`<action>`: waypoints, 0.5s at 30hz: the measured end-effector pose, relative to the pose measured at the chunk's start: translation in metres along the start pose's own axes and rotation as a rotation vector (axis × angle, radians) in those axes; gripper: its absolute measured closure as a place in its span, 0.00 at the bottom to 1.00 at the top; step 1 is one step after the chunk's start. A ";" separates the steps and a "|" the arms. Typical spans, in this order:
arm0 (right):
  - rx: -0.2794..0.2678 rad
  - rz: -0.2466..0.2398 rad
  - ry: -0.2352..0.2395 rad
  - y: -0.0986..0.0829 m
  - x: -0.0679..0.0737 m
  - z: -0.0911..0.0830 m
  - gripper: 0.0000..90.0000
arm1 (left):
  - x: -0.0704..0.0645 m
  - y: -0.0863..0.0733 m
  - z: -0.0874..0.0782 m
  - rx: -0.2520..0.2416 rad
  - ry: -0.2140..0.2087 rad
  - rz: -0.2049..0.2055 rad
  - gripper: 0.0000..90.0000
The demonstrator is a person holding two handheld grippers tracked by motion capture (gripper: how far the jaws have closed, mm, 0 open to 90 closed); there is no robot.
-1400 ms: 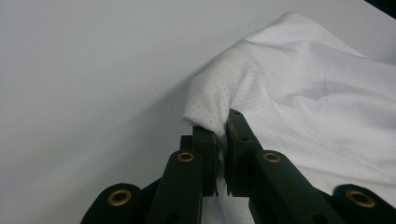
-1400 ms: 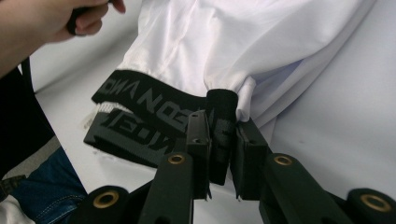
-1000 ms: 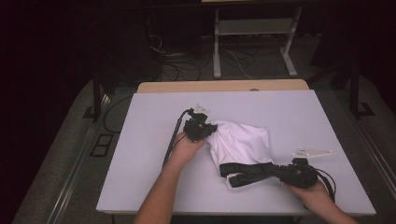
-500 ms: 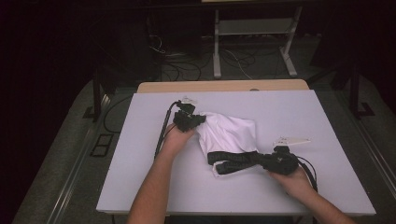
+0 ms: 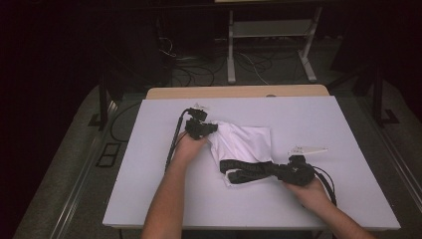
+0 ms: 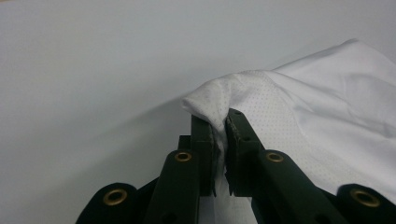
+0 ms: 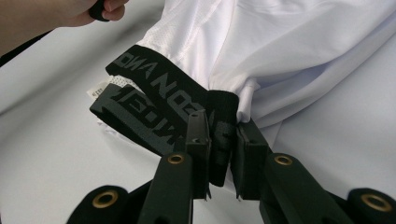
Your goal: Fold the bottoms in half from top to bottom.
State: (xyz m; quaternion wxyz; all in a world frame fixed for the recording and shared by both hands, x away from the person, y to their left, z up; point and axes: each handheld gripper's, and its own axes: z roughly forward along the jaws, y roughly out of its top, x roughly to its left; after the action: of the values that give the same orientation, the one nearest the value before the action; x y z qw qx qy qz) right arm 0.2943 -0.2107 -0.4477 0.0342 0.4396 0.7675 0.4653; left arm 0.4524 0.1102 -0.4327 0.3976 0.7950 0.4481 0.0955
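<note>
A: Where is the white garment (image 5: 246, 144) lying, and what is gripping it?

B: It is lying crumpled on the white surface (image 5: 149, 199), near the middle. The left gripper (image 5: 201, 128) is holding its far-left corner: in the left gripper view the fingers (image 6: 203, 140) are standing almost closed, pinching a raised fold of the dotted white fabric (image 6: 243, 91) between them.

A: And the right gripper (image 5: 293, 172)?

B: It is lying at the garment's near edge. In the right gripper view its fingers (image 7: 198, 140) are clamping the black waistband (image 7: 159, 93), which is bearing grey lettering; the band is filling the narrow gap between them.

A: How is the waistband lying?

B: It is running leftward from the right gripper along the near edge of the garment, folded double, with a small white label (image 7: 96, 91) showing at its far end.

A: And the hands?

B: The left hand (image 5: 189, 147) is resting just beside the cloth; the right hand (image 5: 308, 189) is resting near the surface's front edge.
</note>
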 end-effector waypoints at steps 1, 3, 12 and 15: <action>0.001 0.005 0.000 0.000 0.000 0.001 0.85 | 0.000 0.000 0.000 0.001 0.000 0.001 0.90; 0.003 -0.001 -0.005 -0.001 0.000 0.001 0.85 | 0.002 -0.001 0.000 -0.002 -0.008 -0.008 0.88; 0.004 -0.005 -0.025 -0.002 -0.002 0.001 0.84 | 0.009 -0.003 -0.012 -0.043 -0.019 -0.055 0.60; 0.005 -0.007 -0.030 -0.002 -0.002 0.001 0.83 | 0.009 -0.003 -0.015 -0.054 -0.016 -0.053 0.49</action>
State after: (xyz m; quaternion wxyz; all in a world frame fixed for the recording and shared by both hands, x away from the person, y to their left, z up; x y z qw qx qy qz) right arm 0.2944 -0.2118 -0.4506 0.0463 0.4437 0.7696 0.4568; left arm 0.4482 0.1265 -0.4273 0.4248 0.7724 0.4633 0.0907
